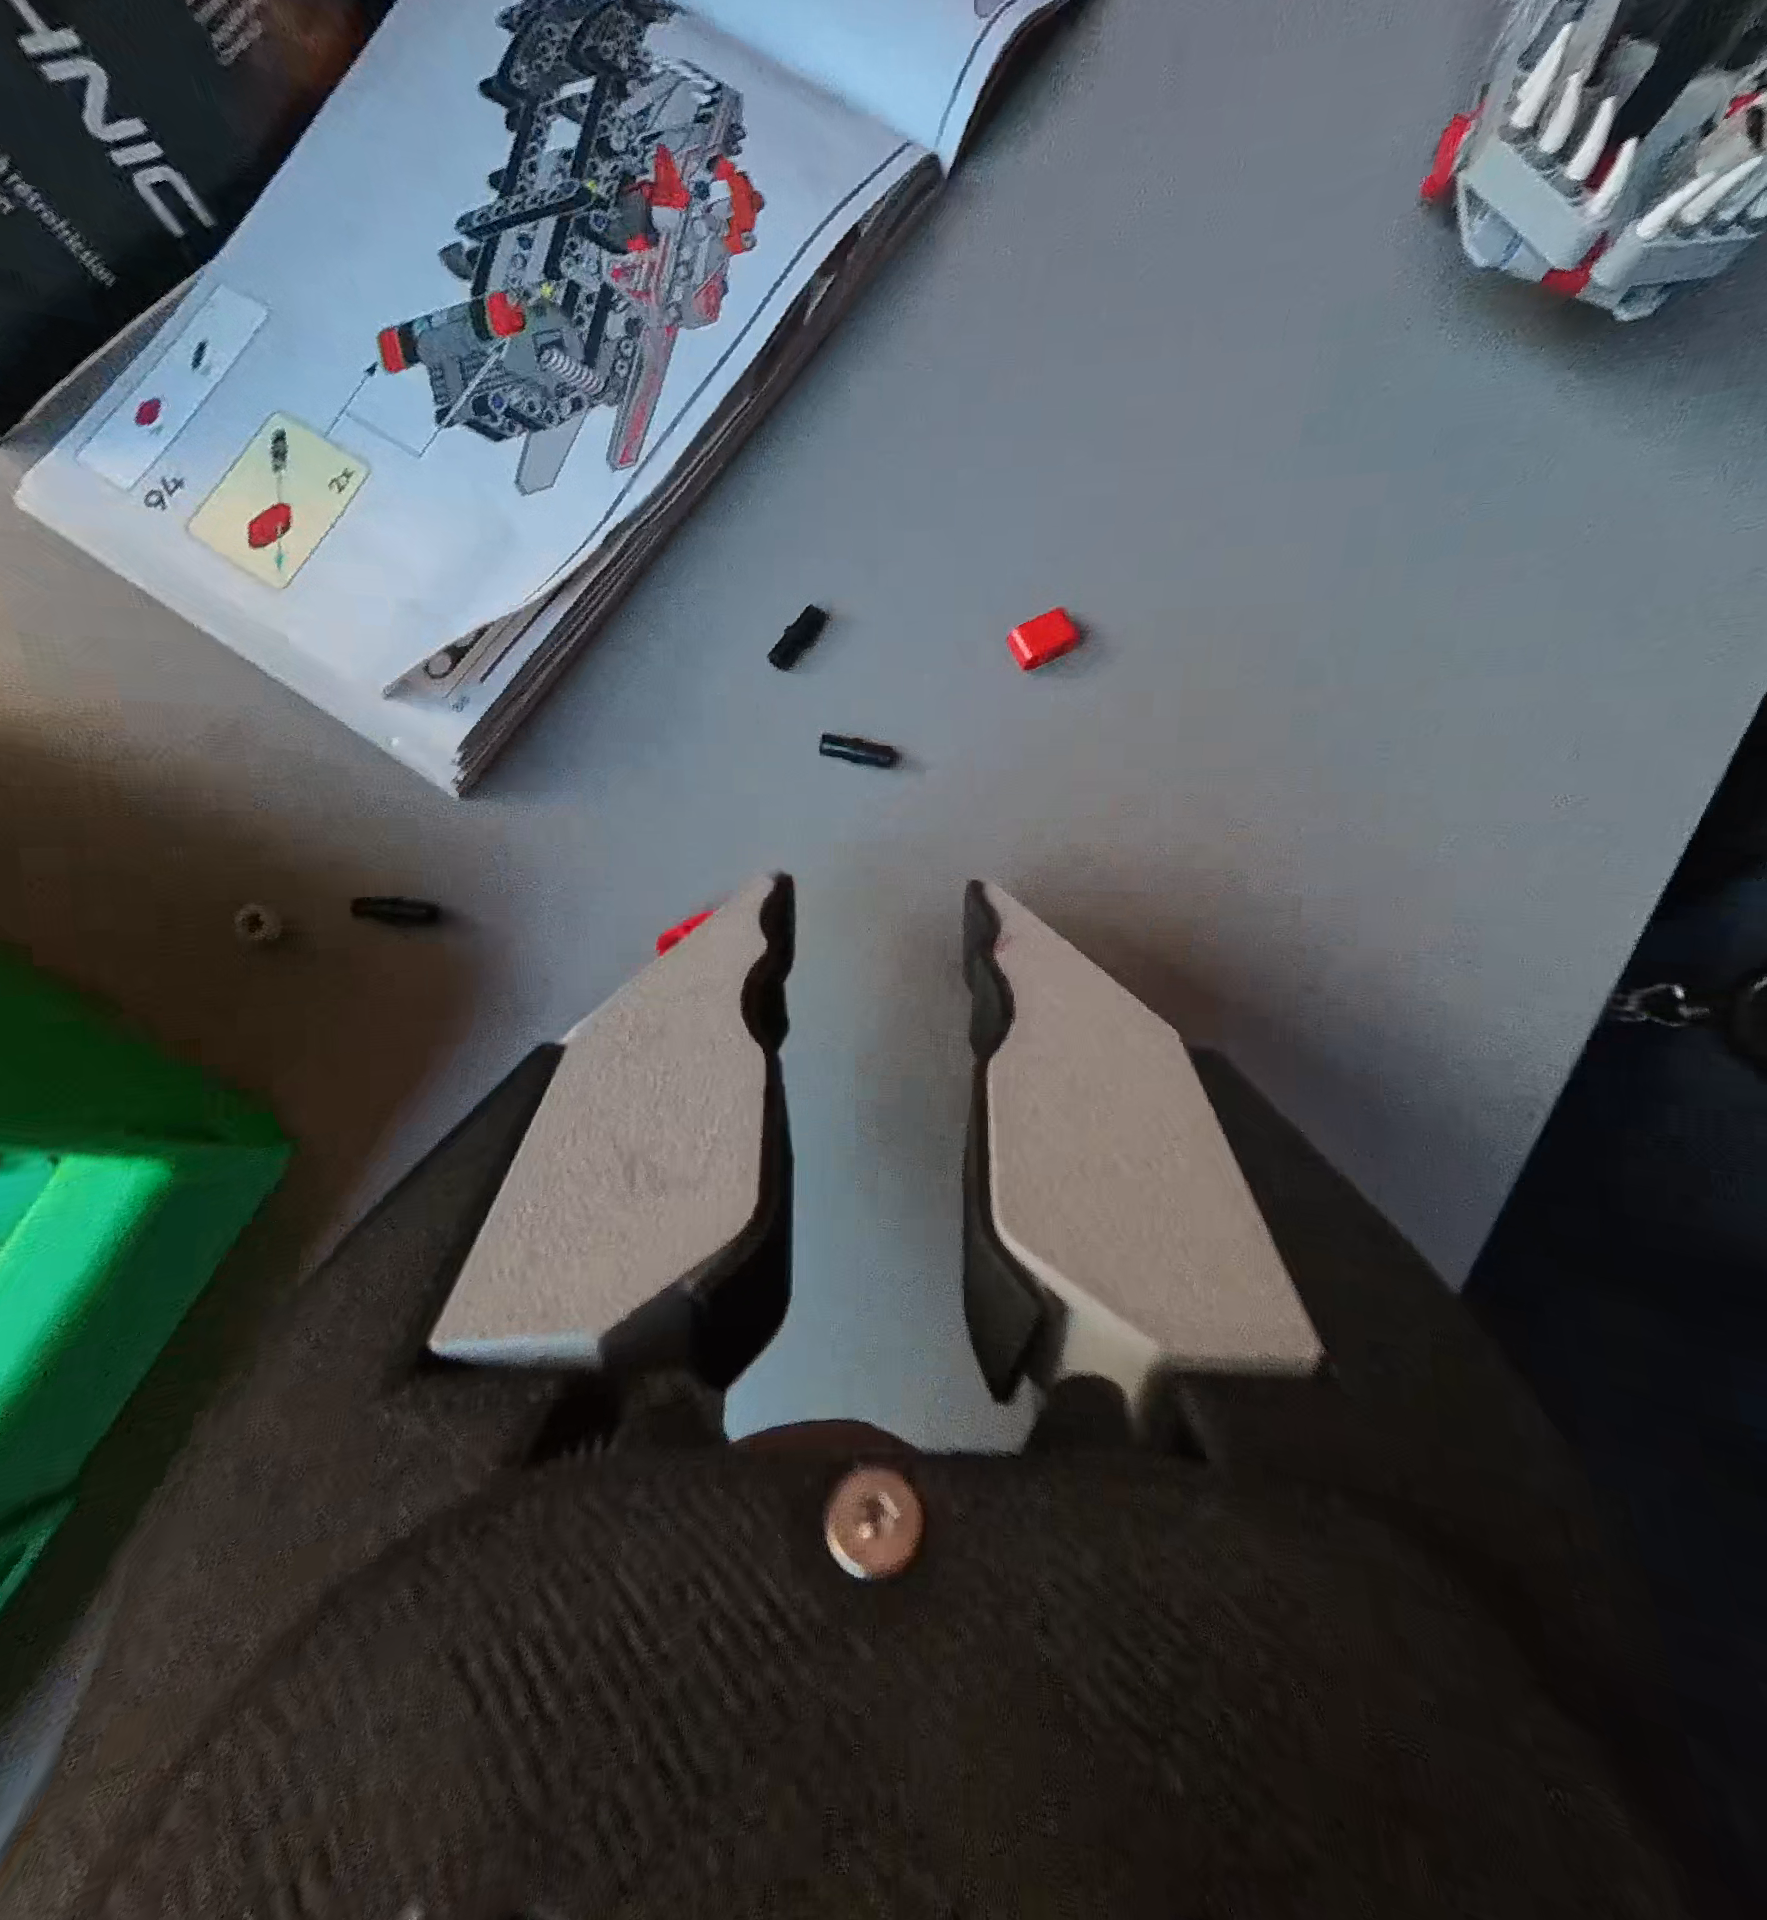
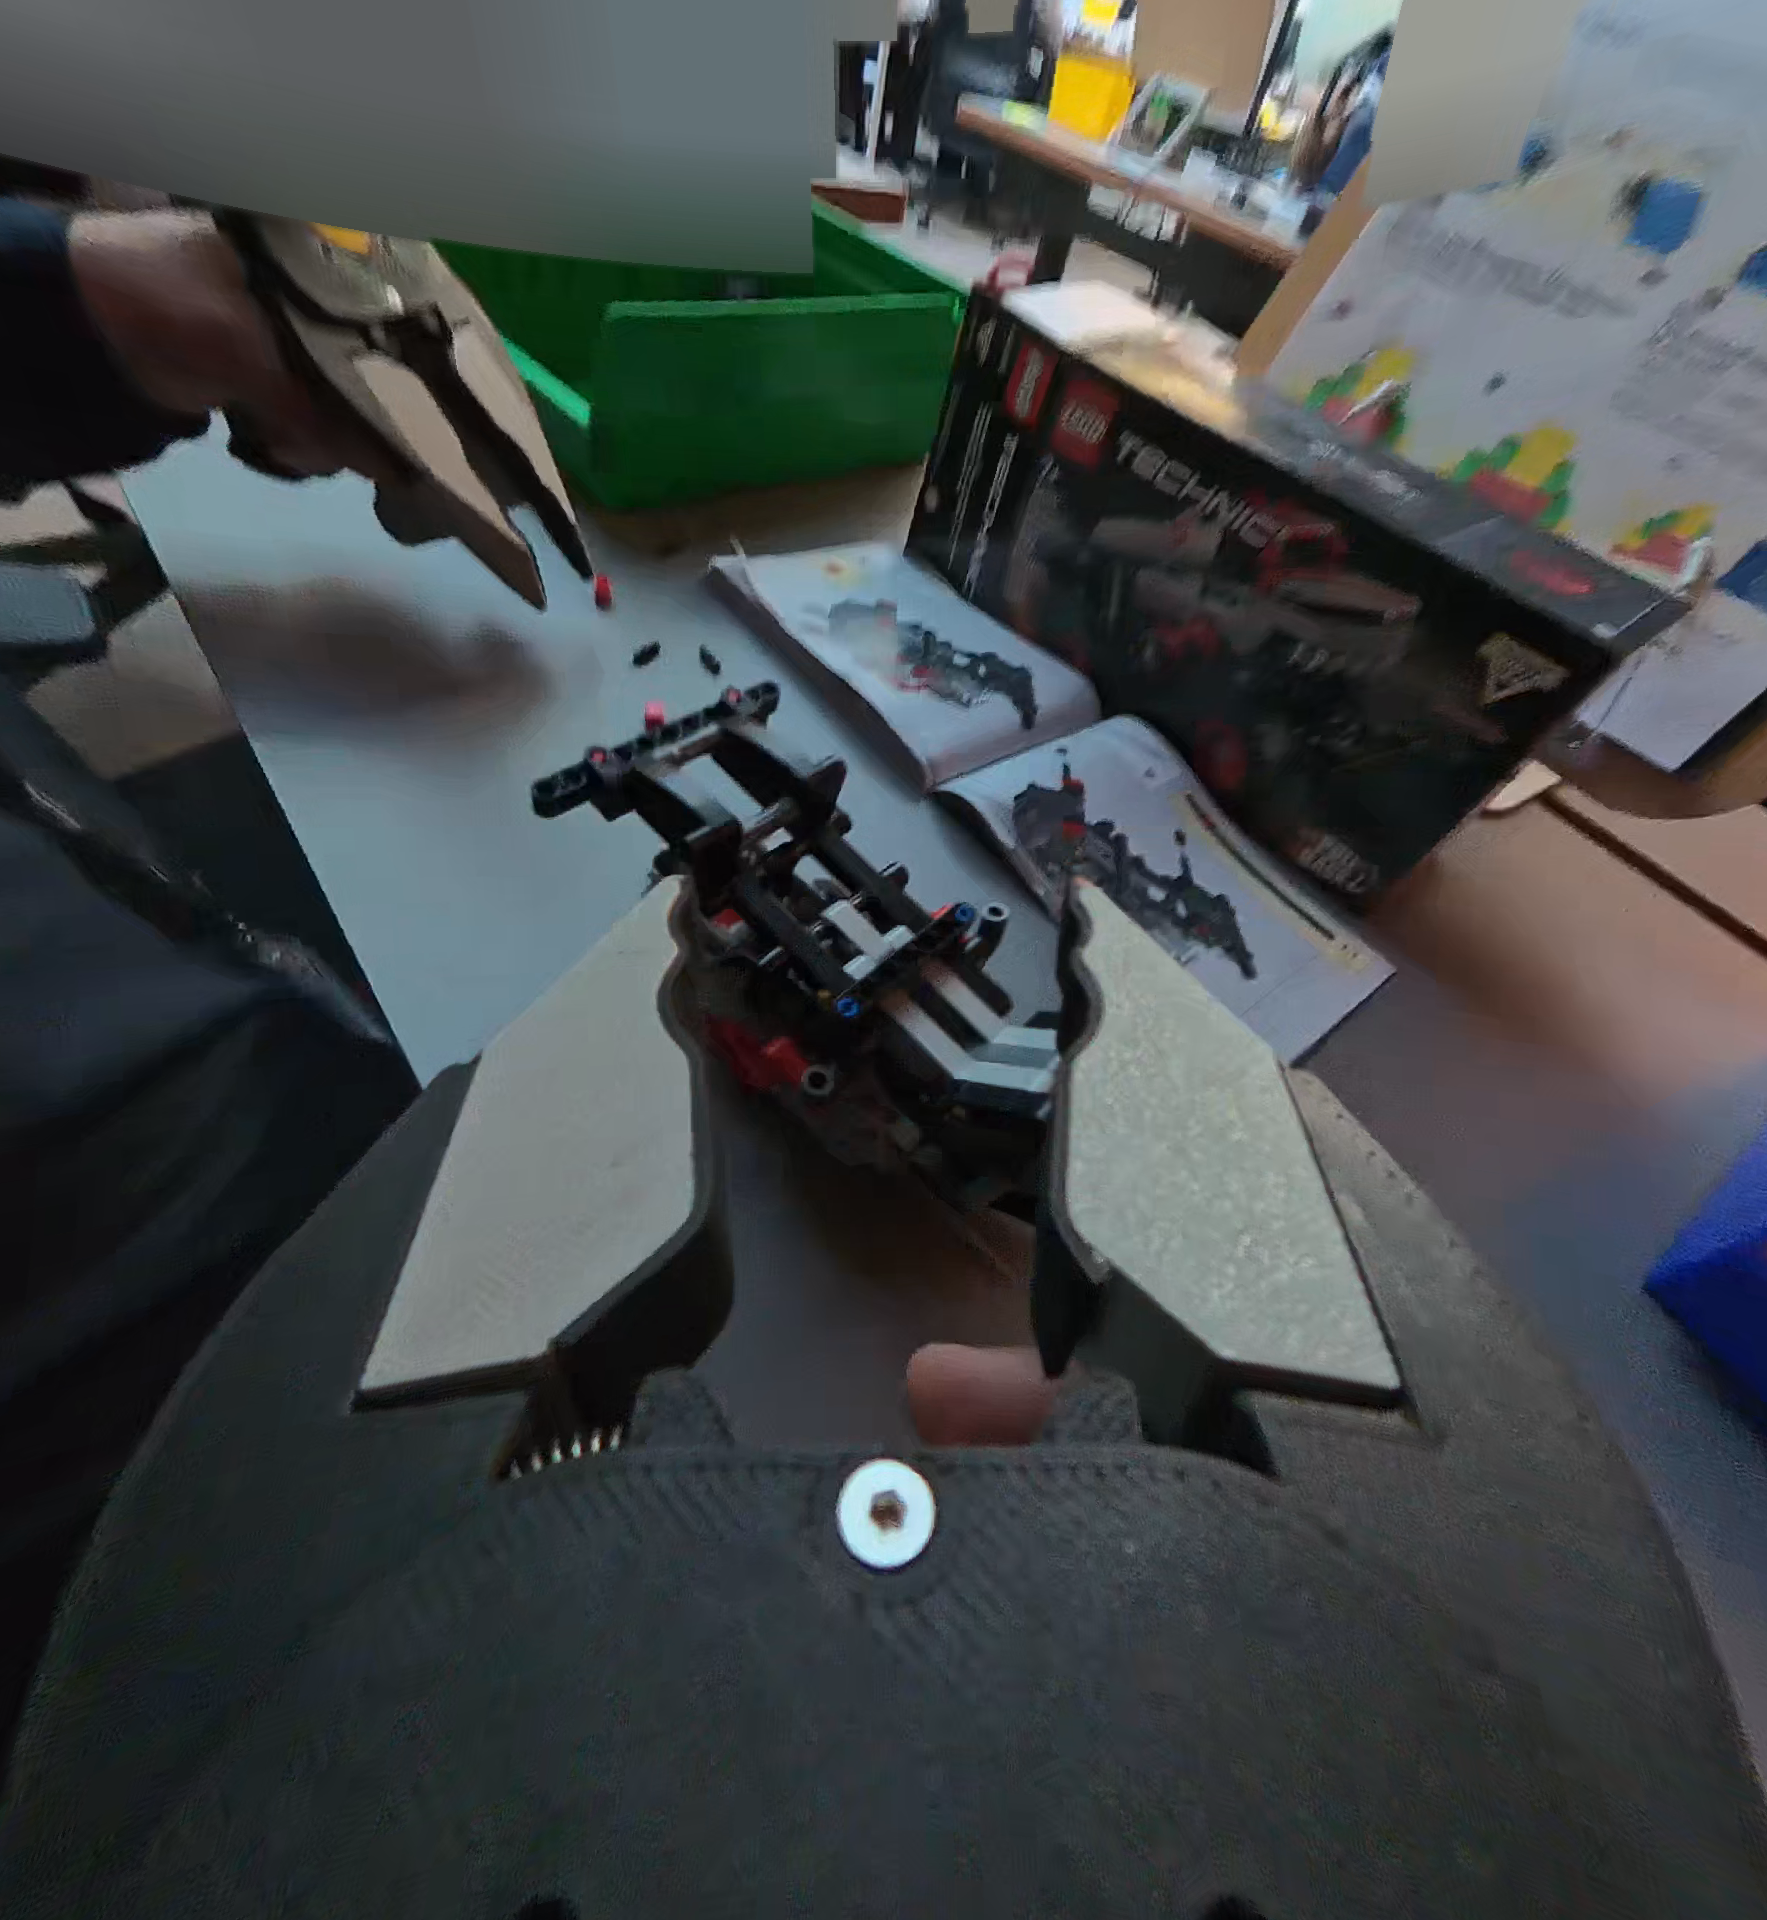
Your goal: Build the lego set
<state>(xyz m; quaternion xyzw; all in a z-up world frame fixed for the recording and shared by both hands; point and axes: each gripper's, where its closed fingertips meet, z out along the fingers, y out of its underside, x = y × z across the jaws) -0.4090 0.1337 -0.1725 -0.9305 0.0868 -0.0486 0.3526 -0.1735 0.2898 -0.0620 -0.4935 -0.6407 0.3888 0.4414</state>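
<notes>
Lego model clamped in right gripper; left gripper open, empty, above loose pins.

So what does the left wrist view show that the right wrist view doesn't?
Only the left wrist view shows the left gripper close up, open and empty, a third black pin near the green bin's corner, and a grey toothed model far right.

Only the right wrist view shows the right gripper shut on the black Technic frame, the set's box front, and a blue bin.

Both show the open instruction booklet, loose red pieces and two black pins on the grey table.
</notes>
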